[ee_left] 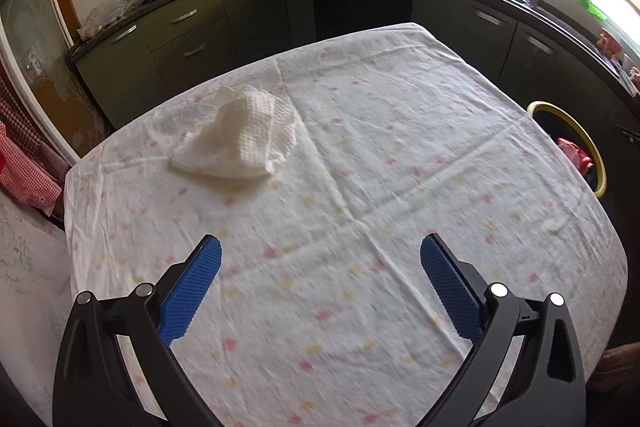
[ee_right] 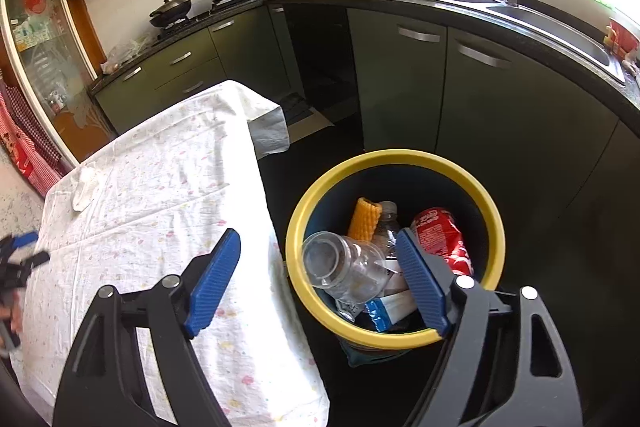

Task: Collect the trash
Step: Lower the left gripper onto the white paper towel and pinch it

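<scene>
A crumpled white paper towel (ee_left: pixel 236 137) lies on the cloth-covered table (ee_left: pixel 360 187), far left of centre. My left gripper (ee_left: pixel 320 247) is open and empty, low over the table's near part, well short of the towel. My right gripper (ee_right: pixel 318 241) is open and empty above the edge of the yellow-rimmed bin (ee_right: pixel 396 159) on the floor beside the table (ee_right: pixel 160 195). The bin holds a clear glass jar (ee_right: pixel 340 267), a corn cob (ee_right: pixel 363 219), a red can (ee_right: pixel 440 235) and a plastic bottle (ee_right: pixel 388 223). The towel (ee_right: pixel 84 187) and left gripper (ee_right: pixel 20 259) show at far left in the right wrist view.
Dark green kitchen cabinets (ee_left: pixel 192 27) and a black counter wrap around behind the table. A sink (ee_right: pixel 540 23) with taps sits at right. The bin's rim (ee_left: pixel 576 131) shows past the table's right edge. A red checked cloth (ee_left: pixel 24 171) hangs at left.
</scene>
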A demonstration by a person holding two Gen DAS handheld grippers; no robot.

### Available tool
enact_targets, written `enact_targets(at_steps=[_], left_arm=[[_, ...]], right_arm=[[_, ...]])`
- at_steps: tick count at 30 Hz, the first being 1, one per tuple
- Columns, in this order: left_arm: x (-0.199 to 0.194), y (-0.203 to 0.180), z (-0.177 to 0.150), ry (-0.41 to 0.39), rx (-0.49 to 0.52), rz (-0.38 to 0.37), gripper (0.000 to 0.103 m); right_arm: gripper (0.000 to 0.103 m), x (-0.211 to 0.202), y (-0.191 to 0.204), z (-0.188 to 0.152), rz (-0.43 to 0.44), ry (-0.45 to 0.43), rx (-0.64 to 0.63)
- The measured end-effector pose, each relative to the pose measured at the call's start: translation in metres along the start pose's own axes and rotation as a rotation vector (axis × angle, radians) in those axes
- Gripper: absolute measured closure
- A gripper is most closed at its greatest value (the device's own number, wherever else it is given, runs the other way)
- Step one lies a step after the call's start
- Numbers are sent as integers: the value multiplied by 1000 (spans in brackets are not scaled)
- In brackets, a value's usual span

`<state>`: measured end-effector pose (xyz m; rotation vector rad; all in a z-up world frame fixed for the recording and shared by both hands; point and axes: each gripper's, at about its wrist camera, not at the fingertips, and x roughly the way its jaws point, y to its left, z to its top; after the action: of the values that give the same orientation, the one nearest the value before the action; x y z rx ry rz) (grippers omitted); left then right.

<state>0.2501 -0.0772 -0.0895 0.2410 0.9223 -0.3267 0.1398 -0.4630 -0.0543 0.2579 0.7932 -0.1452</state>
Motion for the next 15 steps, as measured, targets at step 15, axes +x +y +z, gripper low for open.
enact_targets(at_steps=[15], left_arm=[[104, 68, 66, 127, -113, 48, 30]], right_arm=[[27, 24, 8, -4, 28, 56, -11]])
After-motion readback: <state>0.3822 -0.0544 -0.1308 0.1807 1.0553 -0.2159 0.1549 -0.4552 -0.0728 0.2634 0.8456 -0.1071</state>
